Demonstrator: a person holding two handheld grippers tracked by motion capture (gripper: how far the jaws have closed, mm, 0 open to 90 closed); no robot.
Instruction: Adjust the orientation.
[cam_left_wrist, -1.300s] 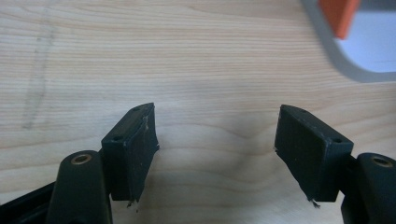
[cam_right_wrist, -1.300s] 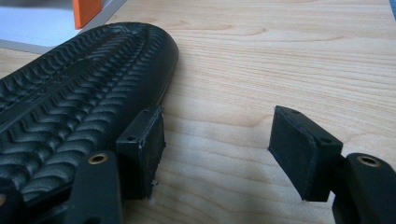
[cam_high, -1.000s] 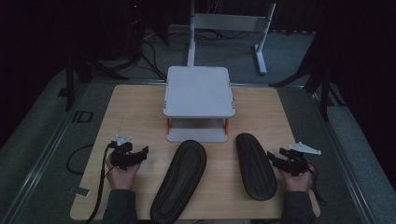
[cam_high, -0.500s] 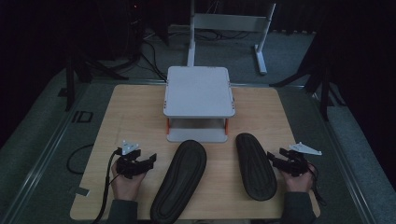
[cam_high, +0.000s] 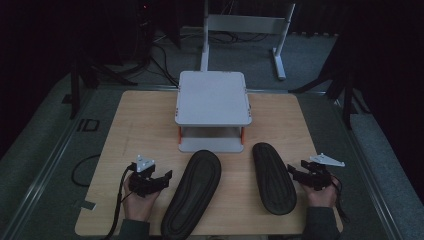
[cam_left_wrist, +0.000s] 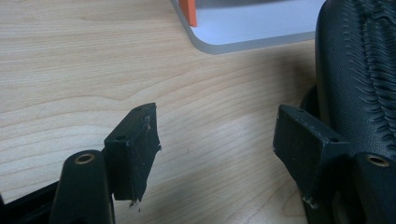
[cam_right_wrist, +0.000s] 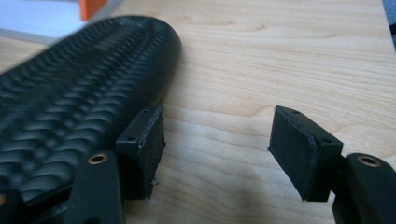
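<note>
Two long black shoes lie on the wooden table in front of a white stand. My left gripper (cam_high: 162, 176) is open just left of the left shoe (cam_high: 192, 192). In the left gripper view, my left gripper (cam_left_wrist: 215, 140) holds only bare wood between its pads, and that shoe's stitched black side (cam_left_wrist: 359, 70) is close against the right pad (cam_left_wrist: 303, 144). My right gripper (cam_high: 295, 171) is open just right of the right shoe (cam_high: 273, 177). In the right gripper view, my right gripper (cam_right_wrist: 217, 135) holds nothing, and the ribbed shoe (cam_right_wrist: 79, 84) lies beside its left pad (cam_right_wrist: 142, 144).
A white two-level stand (cam_high: 212, 97) with orange legs (cam_left_wrist: 189, 11) sits at the middle back of the table (cam_high: 140, 125). Bare wood stretches left and right of it. A cable trails from the left gripper off the table's left edge. Dark floor surrounds the table.
My left gripper has moved right and toward the front edge, closer to the left shoe. The right gripper and both shoes have stayed in place.
</note>
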